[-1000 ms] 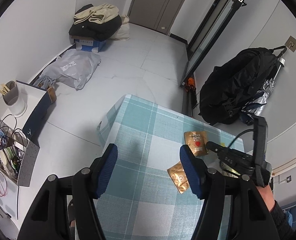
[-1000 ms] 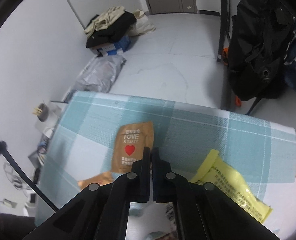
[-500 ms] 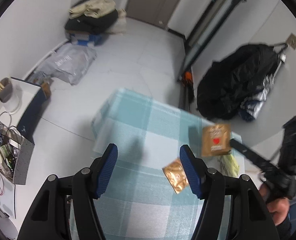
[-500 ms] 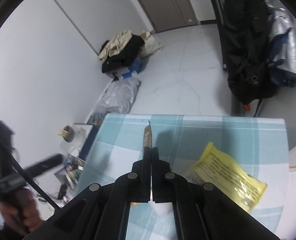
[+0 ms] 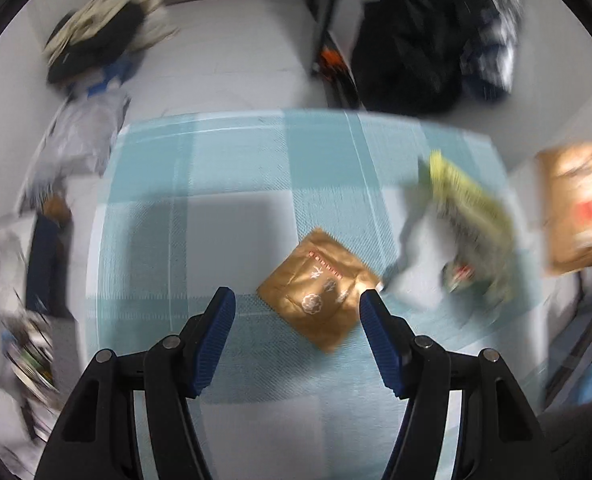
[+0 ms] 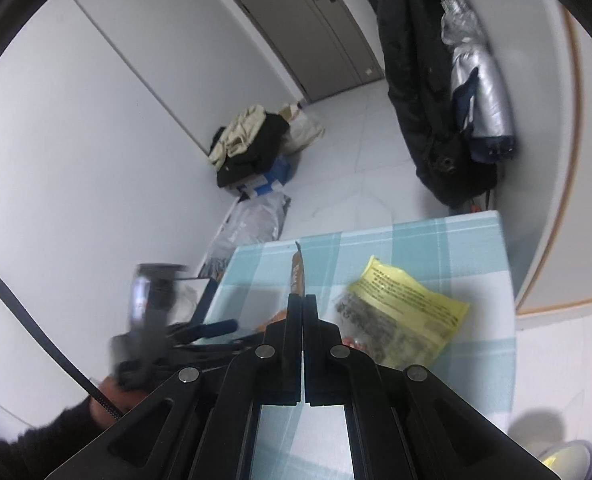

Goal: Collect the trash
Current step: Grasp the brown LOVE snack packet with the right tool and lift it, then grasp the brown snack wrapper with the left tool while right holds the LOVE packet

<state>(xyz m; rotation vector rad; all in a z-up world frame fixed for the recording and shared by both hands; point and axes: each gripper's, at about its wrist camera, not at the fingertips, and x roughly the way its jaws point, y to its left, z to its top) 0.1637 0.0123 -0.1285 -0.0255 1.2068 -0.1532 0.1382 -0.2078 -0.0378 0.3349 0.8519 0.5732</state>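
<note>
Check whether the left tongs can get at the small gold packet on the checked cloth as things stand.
Probably yes. The left tongs are open and point down at the gold packet, which lies flat between the two blue pads with nothing on top of it. The yellow wrapper lies apart, off to one side.

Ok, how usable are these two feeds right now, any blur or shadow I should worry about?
Left wrist view: motion-smeared toward the edges, the yellow packet and the room streaked; the gold sachet between the open left gripper fingers reads clearly, with soft gripper shadows on the checked tablecloth. Right wrist view: mostly sharp, fisheye-bent walls; only the other gripper at lower left is blurred.
</note>
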